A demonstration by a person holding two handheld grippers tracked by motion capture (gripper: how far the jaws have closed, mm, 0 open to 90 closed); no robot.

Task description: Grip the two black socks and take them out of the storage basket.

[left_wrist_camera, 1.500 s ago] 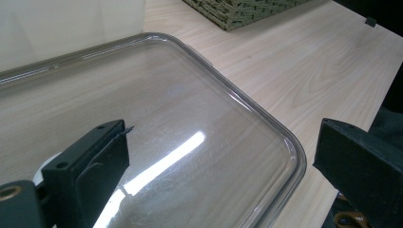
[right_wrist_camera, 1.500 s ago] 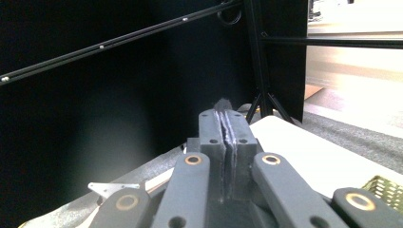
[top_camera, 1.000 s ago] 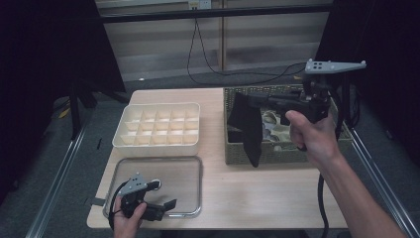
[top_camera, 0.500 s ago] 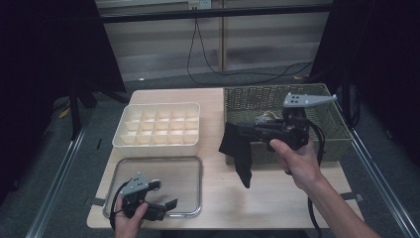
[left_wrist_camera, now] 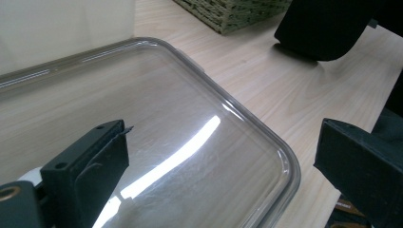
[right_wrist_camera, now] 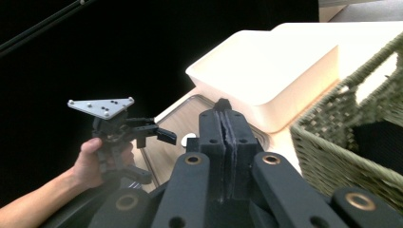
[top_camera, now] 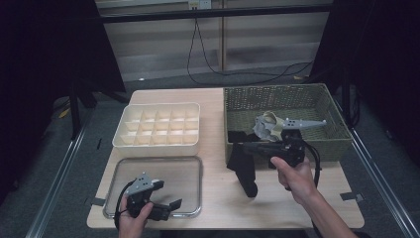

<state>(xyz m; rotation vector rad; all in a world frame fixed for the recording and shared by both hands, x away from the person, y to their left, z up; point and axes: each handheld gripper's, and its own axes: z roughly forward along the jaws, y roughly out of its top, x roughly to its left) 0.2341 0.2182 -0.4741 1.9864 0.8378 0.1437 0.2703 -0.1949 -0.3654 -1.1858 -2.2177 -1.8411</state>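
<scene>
- Holding a black cloth (top_camera: 243, 166): right gripper (top_camera: 247, 148), jaws pressed tight together on the fabric's upper edge, in front of the wicker basket (top_camera: 327, 141).
- Hanging from that grip: the black cloth, long and narrow, lower end at or just above the wooden table (top_camera: 218, 203); contact with the top cannot be told.
- Resting low over the clear tray (top_camera: 197, 166) at the table's near left corner: left gripper (top_camera: 173, 206), jaws wide apart, nothing between them.
- Seen along the left gripper's jaws: glossy tray rim (left_wrist_camera: 290, 166), bare wood beyond, dark cloth end (left_wrist_camera: 323, 33) further off.
- Standing behind the tray, just beside it: cream compartment box (top_camera: 158, 129), cells in rows.
- Lying inside the basket: a pale crumpled item (top_camera: 267, 126) and more dark fabric (top_camera: 236, 135).
- Seen past the right gripper's closed jaws: left hand (right_wrist_camera: 102, 161) around its tool, cream box (right_wrist_camera: 271, 71), basket wall (right_wrist_camera: 342, 137).
</scene>
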